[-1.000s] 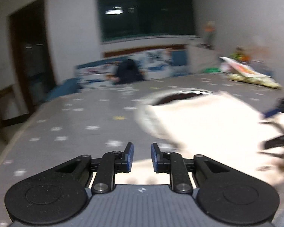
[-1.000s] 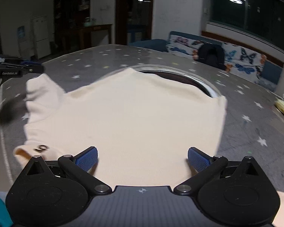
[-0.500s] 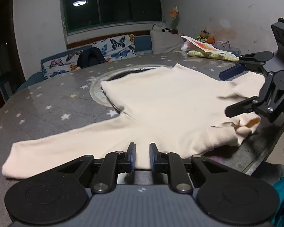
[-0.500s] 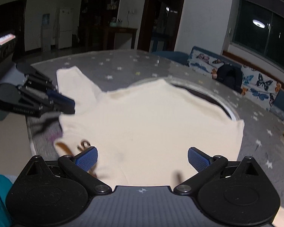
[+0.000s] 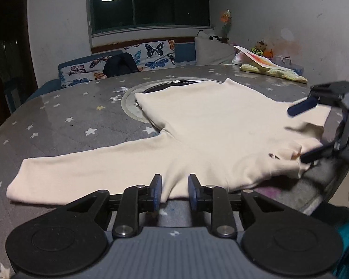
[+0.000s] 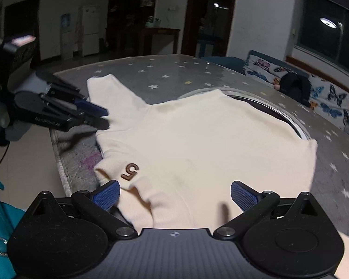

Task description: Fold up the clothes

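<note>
On my left, the long sleeve (image 5: pixel 86 172) of the cream knit long-sleeved sweater (image 5: pixel 221 130) lies stretched flat across the round grey table with white stars (image 5: pixel 65 121), cuff pointing away to the left edge. Moving in: my left gripper (image 5: pixel 173 191) sits low at the sweater's near edge, right at the shoulder, and its blue pads have just been easing apart. A fold of the cream fabric lies between them, but there is a clear gap on both sides, so nothing is clamped. Centre now: the sweater's body is spread flat, its hem reaching over the sunken metal ring (image 5: pixel 132 107) in the middle of the table. The collar (image 6: pixel 118 174) with its small brown emblem (image 6: pixel 129 169) hangs near the table's edge. Over to my right gripper (image 6: pixel 174 195): fingers spread wide, hovering above the near part of the sweater beside that collar, gripping nothing. Far right on the table, a yellow-green folded cloth (image 5: pixel 274 73) lies well apart from the sweater.
</note>
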Demonstrator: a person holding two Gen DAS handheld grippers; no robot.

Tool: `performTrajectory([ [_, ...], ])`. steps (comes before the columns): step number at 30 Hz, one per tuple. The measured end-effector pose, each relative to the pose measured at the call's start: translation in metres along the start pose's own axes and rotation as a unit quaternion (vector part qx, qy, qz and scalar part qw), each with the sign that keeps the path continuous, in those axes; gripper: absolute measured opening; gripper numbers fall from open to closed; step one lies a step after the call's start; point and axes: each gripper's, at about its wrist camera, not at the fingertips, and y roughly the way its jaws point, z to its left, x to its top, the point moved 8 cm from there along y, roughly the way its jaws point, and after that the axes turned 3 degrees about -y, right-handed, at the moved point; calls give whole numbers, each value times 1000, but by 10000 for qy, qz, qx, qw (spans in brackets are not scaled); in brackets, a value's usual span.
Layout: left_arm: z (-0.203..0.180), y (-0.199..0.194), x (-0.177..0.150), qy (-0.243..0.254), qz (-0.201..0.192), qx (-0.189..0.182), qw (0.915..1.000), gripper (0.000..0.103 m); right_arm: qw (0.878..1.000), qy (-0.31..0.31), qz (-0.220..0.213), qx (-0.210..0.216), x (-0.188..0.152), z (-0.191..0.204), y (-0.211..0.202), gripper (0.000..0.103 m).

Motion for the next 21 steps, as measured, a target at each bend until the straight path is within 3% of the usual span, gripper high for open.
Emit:
performTrajectory([
  [7, -6, -9, 13, 41, -218, 159, 9996, 31, 9979, 560, -5, -338, -12, -21, -12, 103],
  [12, -33, -11, 28, 339, -429, -154, 9984, 31, 9980, 334, 348, -419, -29, -18, -8, 103],
  [16, -58, -7, 47, 329, -662, -578, 9956, 31, 9976, 423, 233, -504, -28, -20, -18, 103],
  [21, -96, 16, 45, 594, -425, -1093, 9913, 33, 9937, 909, 301, -579, -41, -32, -24, 103],
])
